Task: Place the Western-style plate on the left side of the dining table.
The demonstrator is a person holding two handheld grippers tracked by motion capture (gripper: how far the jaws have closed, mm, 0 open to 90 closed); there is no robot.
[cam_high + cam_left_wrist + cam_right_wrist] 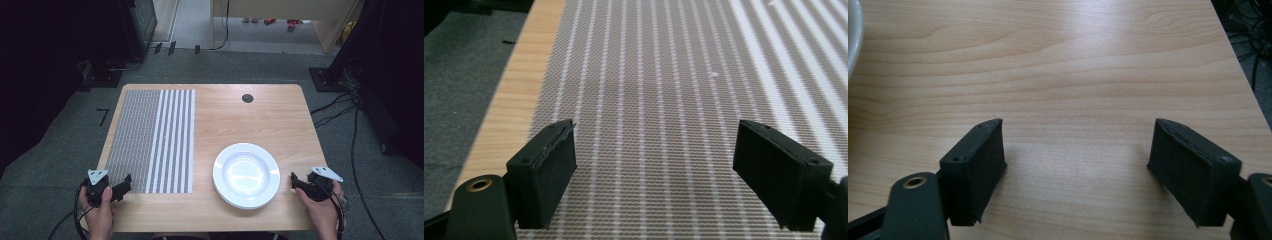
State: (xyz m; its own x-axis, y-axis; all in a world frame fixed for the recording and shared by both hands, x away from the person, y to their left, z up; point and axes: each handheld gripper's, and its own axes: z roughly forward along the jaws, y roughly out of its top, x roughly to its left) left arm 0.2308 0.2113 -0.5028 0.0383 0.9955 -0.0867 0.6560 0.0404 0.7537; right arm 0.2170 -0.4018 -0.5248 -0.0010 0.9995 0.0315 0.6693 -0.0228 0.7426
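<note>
Now both my claws gape wide, empty: left claw [121, 188] at the striped placemat [150, 140], right claw [296, 182] just right of the white plate [246, 174].

- This is looking like a lab or recording room rather than a home: a small wooden tabletop [260, 120] is standing alone on grey carpet [60, 150].
- Dark equipment stands [135, 20] and black drapes are lining both sides, leaving the edges in shadow.
- Loose black cables [350, 120] are trailing across the floor at the right.
- Tape marks [102, 116] are sitting on the carpet by the tabletop's left edge.
- Pale wooden furniture [280, 10] is standing at the far end, with small coloured items lying beneath it, too small to identify.
</note>
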